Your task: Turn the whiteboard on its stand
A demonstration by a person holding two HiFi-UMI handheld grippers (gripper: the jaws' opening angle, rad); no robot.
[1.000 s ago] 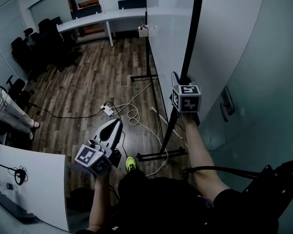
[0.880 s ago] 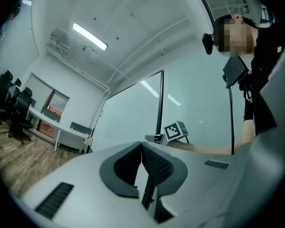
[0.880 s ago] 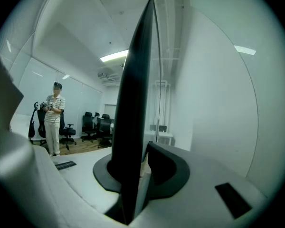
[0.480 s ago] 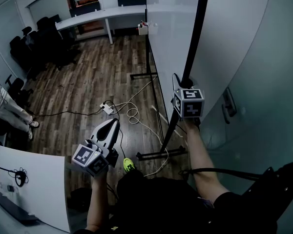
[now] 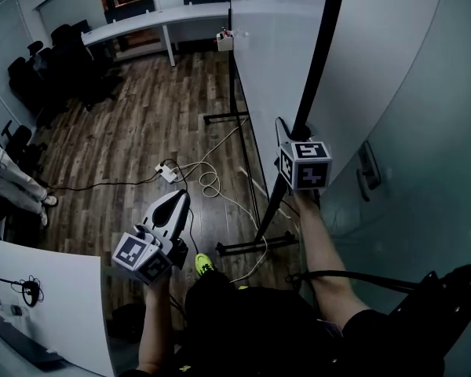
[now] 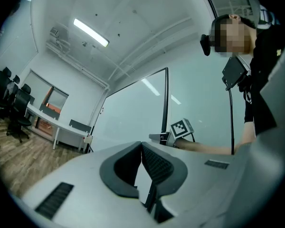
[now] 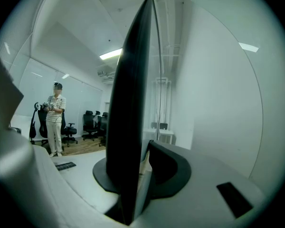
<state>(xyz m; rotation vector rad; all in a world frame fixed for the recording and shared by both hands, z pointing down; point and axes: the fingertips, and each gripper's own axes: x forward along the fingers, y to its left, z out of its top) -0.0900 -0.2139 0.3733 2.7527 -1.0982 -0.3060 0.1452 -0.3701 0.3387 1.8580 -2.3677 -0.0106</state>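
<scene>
Right gripper view: right gripper (image 7: pixel 135 167) clamped on the dark edge of the whiteboard (image 7: pixel 128 99) — left gripper (image 6: pixel 141 145) closed, empty, well apart

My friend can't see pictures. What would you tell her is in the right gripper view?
The right gripper is clamped on the dark edge of the whiteboard, which rises up the middle. Far off at the left, a person in a striped shirt stands near black office chairs.

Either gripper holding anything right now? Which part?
The right gripper clamps the whiteboard by its black side frame. The left gripper is shut, holding nothing.
</scene>
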